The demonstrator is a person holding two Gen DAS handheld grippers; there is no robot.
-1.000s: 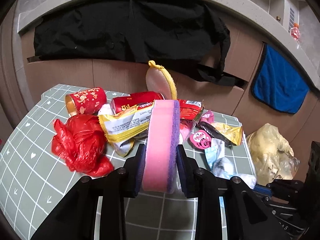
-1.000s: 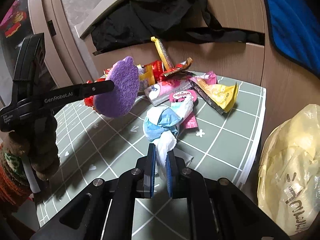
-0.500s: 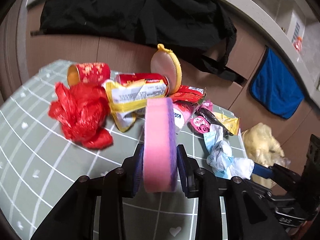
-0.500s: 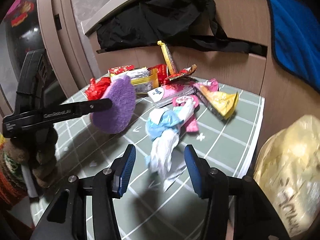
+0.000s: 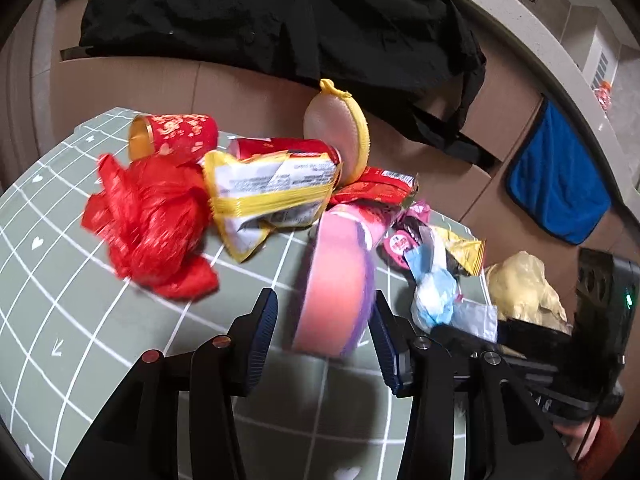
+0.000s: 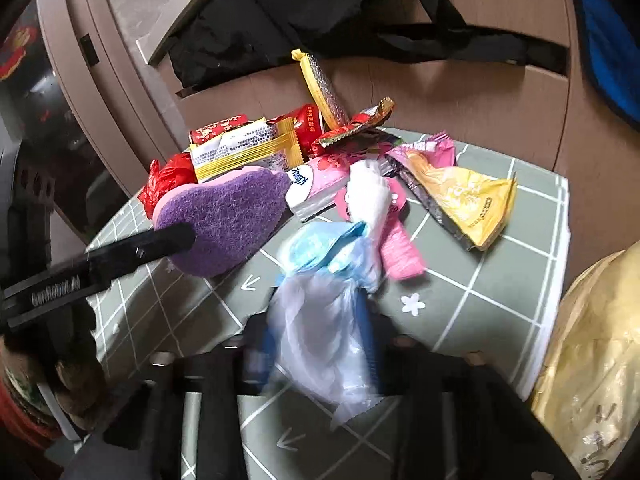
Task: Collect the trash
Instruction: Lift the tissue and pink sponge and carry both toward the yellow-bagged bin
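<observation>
— Trash heaped on the green grid-patterned table (image 5: 72, 320)?
— Yes. Taking the pink-and-purple sponge (image 5: 334, 292) as the mark: left of it lie a crumpled red plastic bag (image 5: 148, 220) and a yellow-edged snack wrapper (image 5: 268, 188).
— And the left hand-held gripper (image 5: 322, 340)?
— Jaws opening; the sponge stands between them, a gap at the left pad.
— Right of the sponge?
— A crumpled blue-and-white plastic bag (image 6: 320, 300). The right hand-held gripper (image 6: 316, 356) is closing around its tail; blur hides whether the pads press.

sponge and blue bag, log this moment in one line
left gripper: opening, sponge between, unpressed | right gripper: closing round blue bag
</observation>
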